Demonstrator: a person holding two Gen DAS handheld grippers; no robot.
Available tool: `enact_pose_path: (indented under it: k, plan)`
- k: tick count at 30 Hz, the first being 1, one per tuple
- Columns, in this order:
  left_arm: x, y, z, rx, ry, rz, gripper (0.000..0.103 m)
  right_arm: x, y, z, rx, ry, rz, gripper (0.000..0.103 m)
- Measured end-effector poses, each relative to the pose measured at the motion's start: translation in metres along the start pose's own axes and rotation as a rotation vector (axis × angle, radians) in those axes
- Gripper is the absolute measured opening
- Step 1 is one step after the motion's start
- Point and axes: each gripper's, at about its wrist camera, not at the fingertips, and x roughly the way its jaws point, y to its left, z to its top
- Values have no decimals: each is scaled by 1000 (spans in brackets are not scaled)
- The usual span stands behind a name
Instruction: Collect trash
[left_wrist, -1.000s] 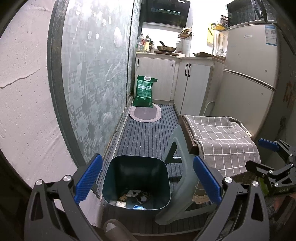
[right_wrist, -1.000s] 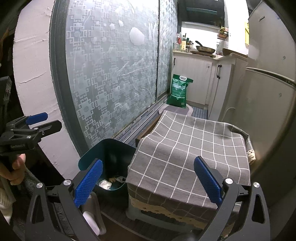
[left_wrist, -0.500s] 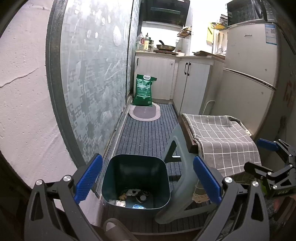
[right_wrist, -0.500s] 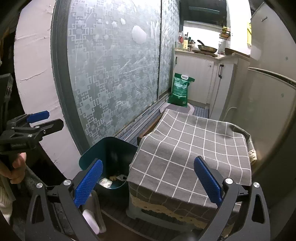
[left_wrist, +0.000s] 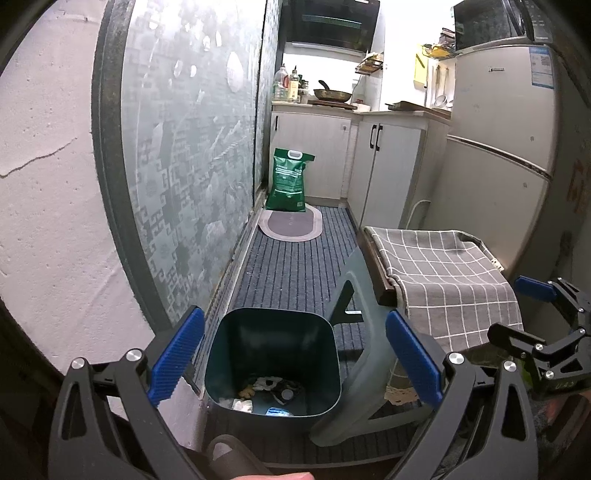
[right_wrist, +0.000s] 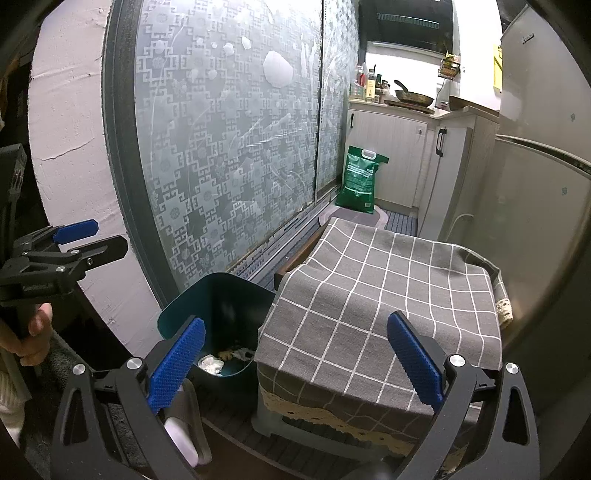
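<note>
Right gripper (right_wrist: 295, 354), blue-padded jaws wide apart, empty, above the grey checked cloth (right_wrist: 388, 295) draping a stool. Dark green plastic bin (right_wrist: 218, 306) beside the stool's left edge, crumpled white paper (right_wrist: 211, 363) inside. Left gripper (right_wrist: 79, 240) at far left, also spread.

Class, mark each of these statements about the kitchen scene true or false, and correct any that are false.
1. The dark green bin already holds trash. True.
2. The left hand-held gripper grips a piece of trash. False: its jaws stand open and empty.
3. A checked grey cloth covers the stool beside the bin. True.
4. The green bag lies inside the bin. False: it stands upright on the floor by the far cabinets.
5. The right hand-held gripper is open. True.
</note>
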Motion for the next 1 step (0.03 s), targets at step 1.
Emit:
enact_pose_path:
  k: [1]
  plan:
    - [0,0,0,0,1,-3,100,0,0,0,-1,0,0,100]
